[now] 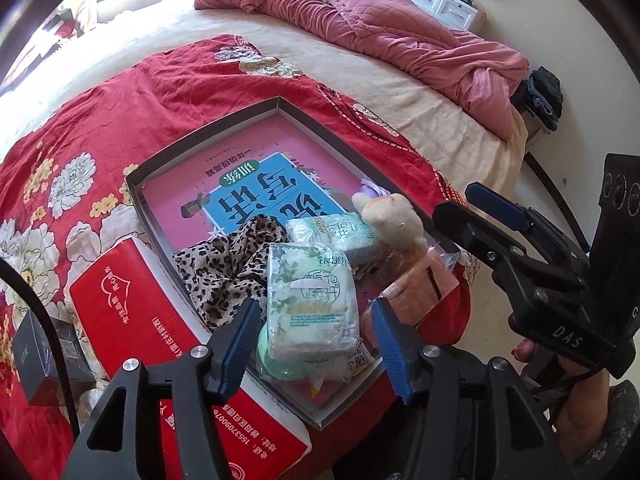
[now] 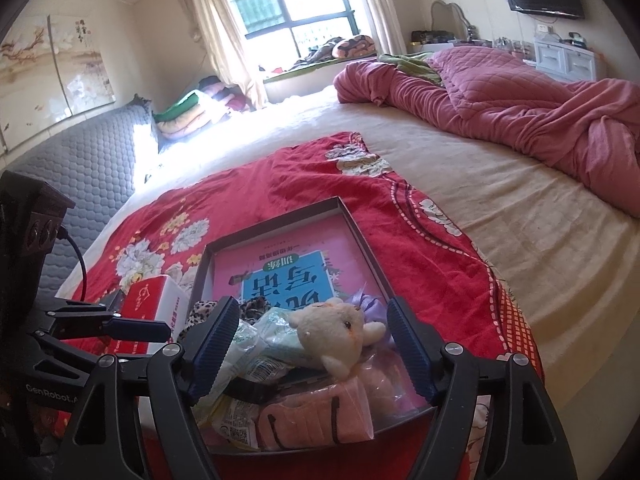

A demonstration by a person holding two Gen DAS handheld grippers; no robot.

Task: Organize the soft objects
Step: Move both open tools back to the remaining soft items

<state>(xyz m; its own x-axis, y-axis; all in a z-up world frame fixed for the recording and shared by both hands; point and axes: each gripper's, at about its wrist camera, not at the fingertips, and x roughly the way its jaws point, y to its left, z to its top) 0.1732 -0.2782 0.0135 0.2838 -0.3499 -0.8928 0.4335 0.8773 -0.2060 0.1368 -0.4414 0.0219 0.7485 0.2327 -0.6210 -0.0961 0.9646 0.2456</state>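
So there's a shallow grey tray (image 1: 208, 136) sitting on a red floral blanket (image 1: 120, 92) on the bed, with a pink and blue booklet (image 1: 256, 196) lying flat in the bottom. The soft stuff is all piled in the near end of the tray: a leopard-print cloth (image 1: 236, 268), two tissue packs (image 1: 310, 300), a cream plush toy (image 2: 340, 332) leaning on top, and a pink bagged item (image 2: 320, 416) at the front edge. The left gripper (image 1: 316, 344) hangs over the nearer tissue pack with its jaws spread, pads not touching it. The right gripper (image 2: 312, 348) is spread wide too, plush between its fingers but not pinched. A red tissue box (image 1: 168, 320) sits just beside the tray's left wall.
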